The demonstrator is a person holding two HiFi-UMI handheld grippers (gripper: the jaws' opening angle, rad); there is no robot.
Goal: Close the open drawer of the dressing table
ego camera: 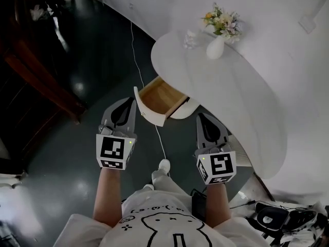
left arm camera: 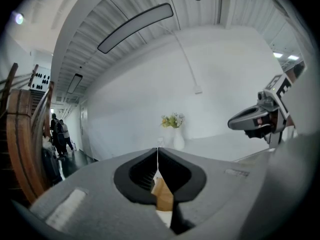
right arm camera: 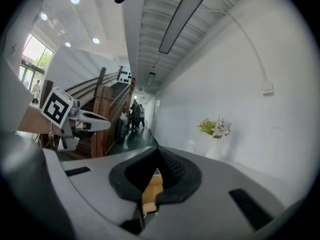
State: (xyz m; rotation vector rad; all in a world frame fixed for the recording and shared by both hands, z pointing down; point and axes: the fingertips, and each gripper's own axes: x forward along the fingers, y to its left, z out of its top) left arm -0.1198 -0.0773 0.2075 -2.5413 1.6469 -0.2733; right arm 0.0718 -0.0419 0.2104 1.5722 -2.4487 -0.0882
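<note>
Left gripper (left arm camera: 158, 151): jaws clenched tip to tip, nothing held. Through the gap behind the tips shows a slice of the drawer's (left arm camera: 163, 195) bare wood inside. Right gripper (right arm camera: 157, 149): jaws also pressed together and empty, with the same wood (right arm camera: 150, 190) showing through its gap.

From the head view, the left gripper (ego camera: 125, 103) and right gripper (ego camera: 203, 117) sit side by side, both pointing forward. The drawer (ego camera: 160, 98) is pulled open. It lies ahead of the jaws and between the two grippers, with its white front panel facing them. The left jaws' tips are just beside the panel's left end; can't tell if they touch. The right jaws are near the drawer's right side, apart from it.

Beyond the drawer is the white rounded worktop (ego camera: 241, 102). At its far side, well ahead of the jaws, stands a white vase (ego camera: 215, 48) with flowers (ego camera: 222, 22). A thin white cable (ego camera: 138, 60) runs along the dark floor (ego camera: 87, 60), ahead and left of the jaws. Far off down the hallway, people (right arm camera: 136, 115) stand beside a wooden staircase (right arm camera: 107, 116).
</note>
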